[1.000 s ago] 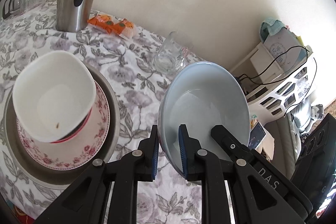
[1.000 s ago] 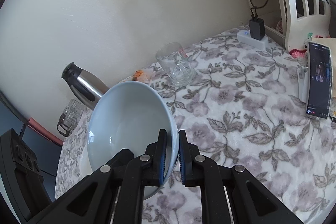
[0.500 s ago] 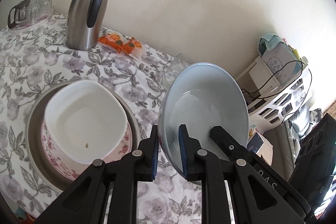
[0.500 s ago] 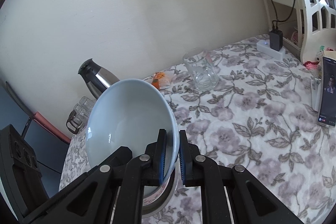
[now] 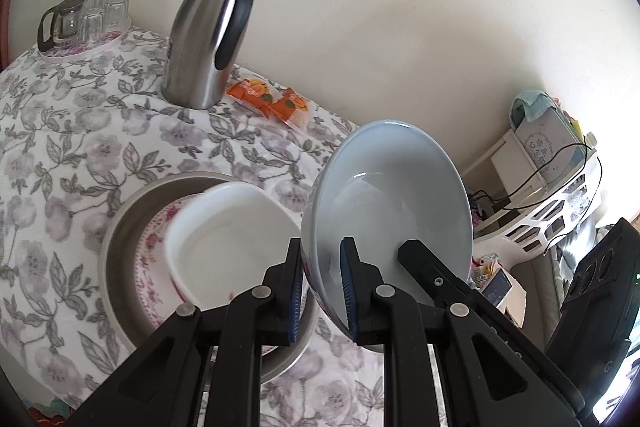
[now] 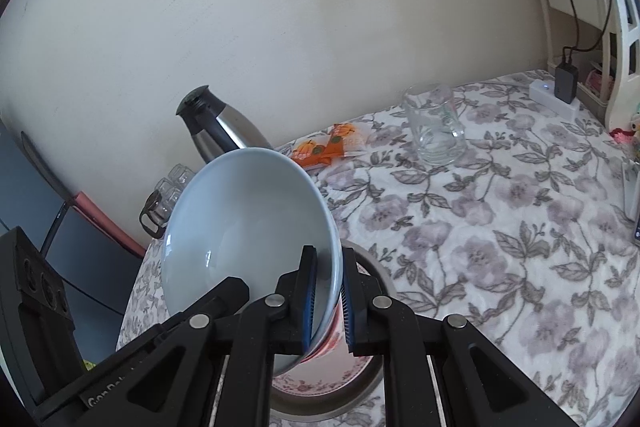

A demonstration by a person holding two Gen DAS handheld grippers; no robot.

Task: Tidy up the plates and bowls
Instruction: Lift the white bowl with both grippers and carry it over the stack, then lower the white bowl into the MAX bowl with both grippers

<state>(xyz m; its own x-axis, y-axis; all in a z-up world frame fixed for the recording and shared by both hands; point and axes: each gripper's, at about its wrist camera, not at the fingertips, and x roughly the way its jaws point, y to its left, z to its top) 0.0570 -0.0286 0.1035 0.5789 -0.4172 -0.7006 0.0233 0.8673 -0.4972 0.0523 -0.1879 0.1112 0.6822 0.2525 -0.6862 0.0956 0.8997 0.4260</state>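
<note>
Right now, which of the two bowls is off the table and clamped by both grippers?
The pale blue bowl, pinched on opposite rims by the left gripper and right gripper. The white bowl sits untouched on the stacked plates.

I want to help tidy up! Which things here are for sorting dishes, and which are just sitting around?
For the job: pale blue round bowl, white squarish bowl, pink-flowered plate, grey metal pan.

Just sitting around: steel jug, orange snack packets, clear glass cup.

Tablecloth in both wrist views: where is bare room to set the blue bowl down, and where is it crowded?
Free: the cloth between the glass mug, the power strip and the metal tray. Crowded: the tray, holding a floral plate and white bowl, and the wall side with thermos and snack packets.
</note>
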